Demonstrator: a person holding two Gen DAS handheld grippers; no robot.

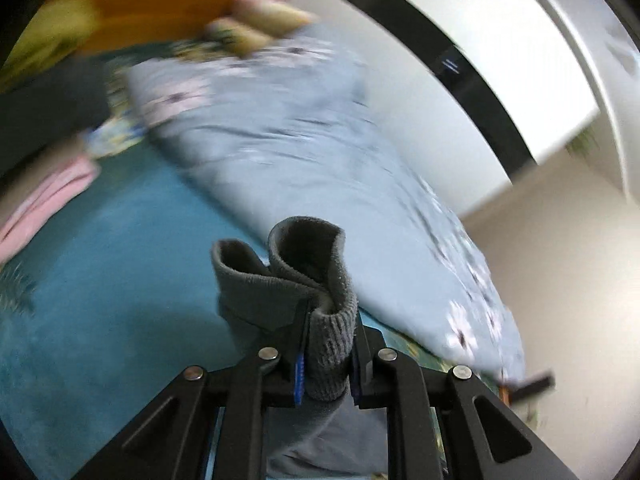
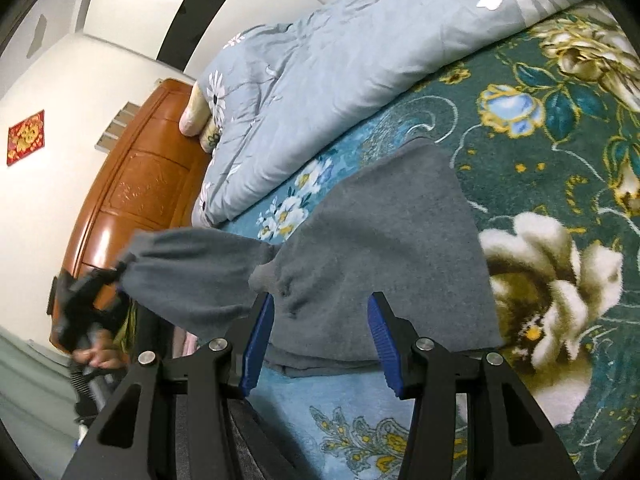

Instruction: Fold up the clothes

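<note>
L gripper point(image 1: 326, 364): nearest the lens. Jaws pinched nearly together on the ribbed cuff point(image 1: 330, 344) of a grey sweater; cuff bunched into a double fold that sticks up past the pads. Narrow bite, prob. so the whole sleeve can be carried by its end.
Sleeve point(image 2: 192, 268): in the R wrist view it stretches off to the left, raised clear of the bed and pulled fairly taut between the L gripper point(image 2: 102, 280) and the sweater body. A hand point(image 2: 98, 356) shows below that tool on its grip.
R gripper point(image 2: 320, 342): jaws about half open, nothing pinched. Blue pads point(image 2: 382, 340) stand either side of the grey cloth near the sleeve's root, over it; can't tell if they touch. Looks placed to steady the body while the sleeve swings across.
Sweater body point(image 2: 384, 248): lying flat on the teal floral blanket point(image 2: 540, 152), near edge twd the R camera, far corner pointing at the quilt.
Quilt point(image 2: 320, 76): pale blue w/ daisies, lying along the far side of the bed, apart from the sweater, so the folding spot stays free.
Headboard point(image 2: 136, 184): brown wood, behind the raised sleeve.
Step, my read: sleeve fold-in, early; body not yet folded.
Risk: pull on the cuff may drag the body if R doesn't hold it.
</note>
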